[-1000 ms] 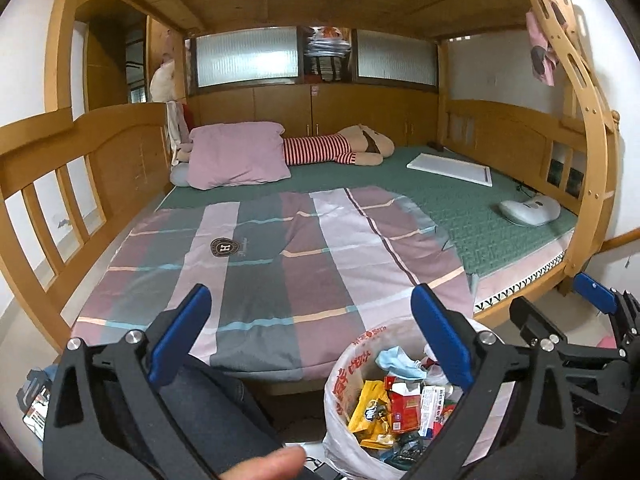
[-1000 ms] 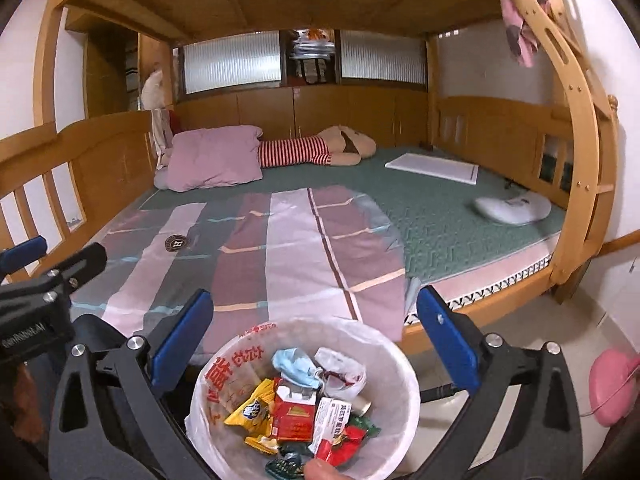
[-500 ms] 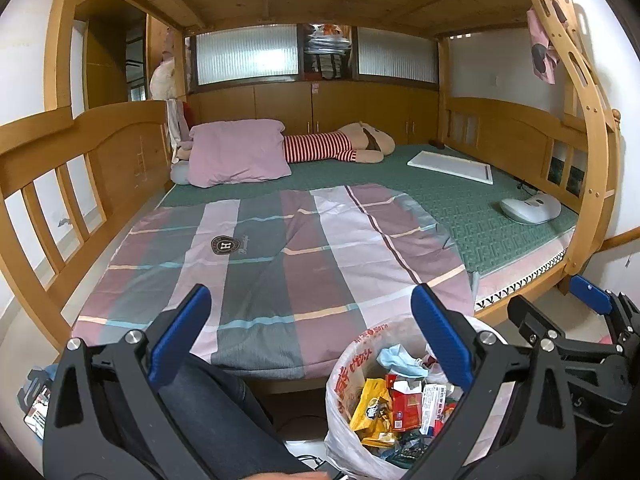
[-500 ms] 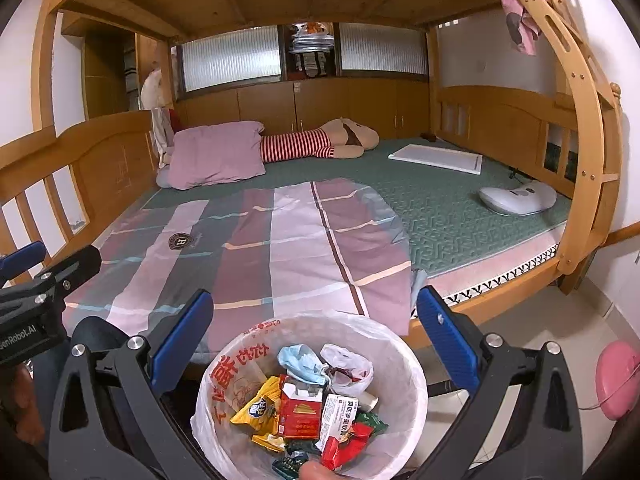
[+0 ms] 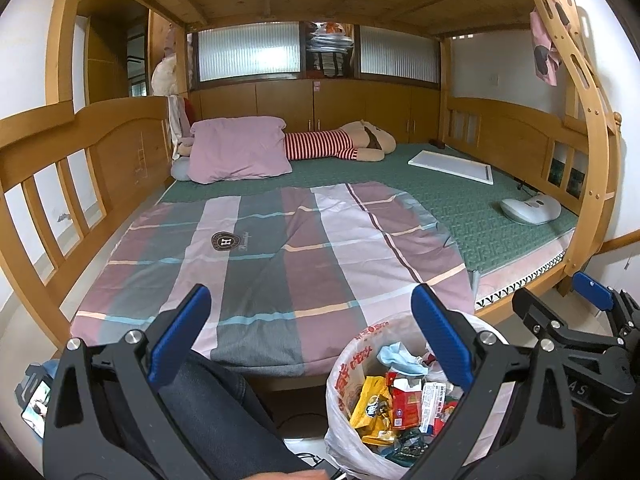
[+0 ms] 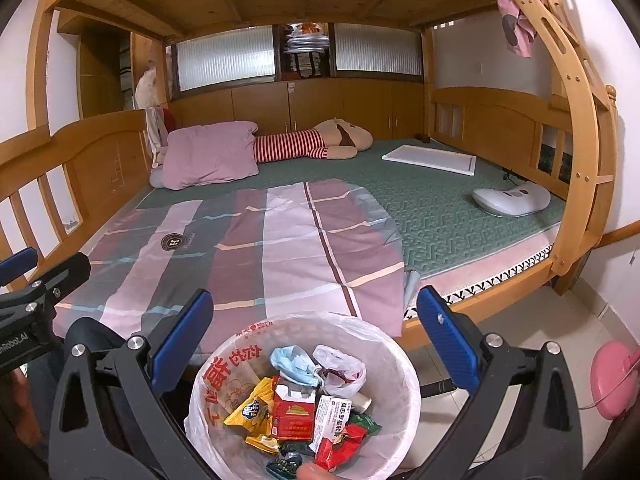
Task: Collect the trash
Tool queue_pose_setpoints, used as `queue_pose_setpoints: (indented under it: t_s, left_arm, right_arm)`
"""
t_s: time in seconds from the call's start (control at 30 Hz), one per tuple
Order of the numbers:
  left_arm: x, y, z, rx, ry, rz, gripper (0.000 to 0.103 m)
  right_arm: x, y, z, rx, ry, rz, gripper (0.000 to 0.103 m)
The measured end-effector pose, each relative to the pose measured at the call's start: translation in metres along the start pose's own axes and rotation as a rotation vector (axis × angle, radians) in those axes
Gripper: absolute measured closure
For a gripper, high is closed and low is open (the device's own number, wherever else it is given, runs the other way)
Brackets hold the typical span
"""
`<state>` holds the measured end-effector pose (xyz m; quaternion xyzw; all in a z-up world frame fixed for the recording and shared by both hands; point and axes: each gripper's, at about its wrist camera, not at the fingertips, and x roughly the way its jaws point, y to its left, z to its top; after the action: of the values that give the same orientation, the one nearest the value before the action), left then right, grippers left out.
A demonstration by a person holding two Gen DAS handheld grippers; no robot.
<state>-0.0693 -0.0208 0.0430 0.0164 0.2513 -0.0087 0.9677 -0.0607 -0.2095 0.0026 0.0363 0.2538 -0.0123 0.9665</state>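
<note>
Wooden bunk bed (image 6: 576, 128) fills the frame. Low centre, a lined bin (image 6: 400, 364) holds wrappers (image 6: 256, 410). Both the left gripper (image 5: 312, 332) and the right gripper (image 6: 314, 332) gape wide, holding nothing.

Bed frame (image 5: 120, 148): varnished wood, smooth, light sheen. Quilt (image 5: 280, 248): matt striped cloth. Mat (image 5: 460, 200): green, woven texture. Bin liner (image 6: 224, 364): thin translucent plastic, crinkled. Wrappers (image 6: 256, 408): glossy foil and printed card.

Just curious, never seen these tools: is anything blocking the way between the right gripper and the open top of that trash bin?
Nothing visible does. The right gripper is open and empty, and the trash bin sits uncovered between its fingers, wrappers inside.
</note>
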Motion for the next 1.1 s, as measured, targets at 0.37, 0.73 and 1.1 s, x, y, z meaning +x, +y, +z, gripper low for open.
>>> queue_pose_setpoints:
  t_s: [0.37, 0.73, 1.1]
  left_arm:
    - [0.0027, -0.0003, -0.0022, -0.006, 0.012, -0.005, 0.003]
    - [0.0042, -0.0016, -0.0051, -0.011, 0.017, -0.003, 0.003]
    - [0.0072, -0.0026, -0.0096, -0.016, 0.029, -0.002, 0.003]
  right_arm:
    - [0.0020, 0.0000, -0.0010, 0.002, 0.005, 0.005, 0.003]
    - [0.0038, 0.0001, -0.0032, 0.002, 0.011, 0.005, 0.003]
    - [0.0055, 0.0000, -0.0046, 0.006, 0.015, 0.007, 0.003]
